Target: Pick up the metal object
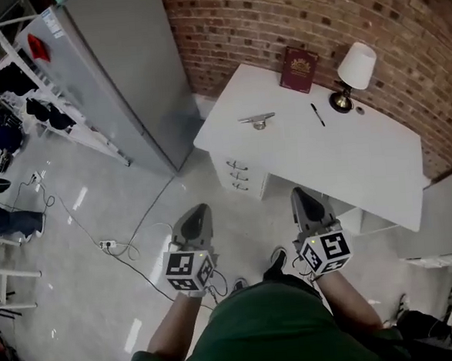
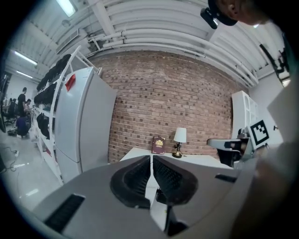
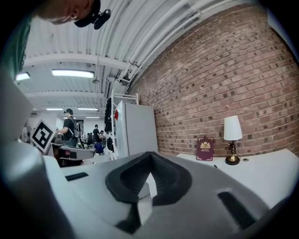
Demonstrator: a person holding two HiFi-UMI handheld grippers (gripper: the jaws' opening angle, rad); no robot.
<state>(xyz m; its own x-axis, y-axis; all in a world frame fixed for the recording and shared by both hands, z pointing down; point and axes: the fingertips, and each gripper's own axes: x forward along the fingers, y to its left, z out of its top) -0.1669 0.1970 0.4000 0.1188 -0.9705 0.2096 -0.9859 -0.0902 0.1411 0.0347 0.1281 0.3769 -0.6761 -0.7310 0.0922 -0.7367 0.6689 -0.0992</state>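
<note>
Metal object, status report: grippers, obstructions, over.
Left gripper and right gripper shut, empty, short of the desk. Metal object lies on desk, untouched. Nothing blocking it.

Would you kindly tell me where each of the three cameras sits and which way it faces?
Head view: on the person's head, looking steeply down at the white desk and metal object; forearms, left gripper and right gripper show.
Left gripper view: on the left gripper, looking along its shut jaws toward the brick wall; right gripper at right.
Right gripper view: on the right gripper, along its shut jaws toward that wall; left gripper at left.
Shared: all three see the book and lamp.
</note>
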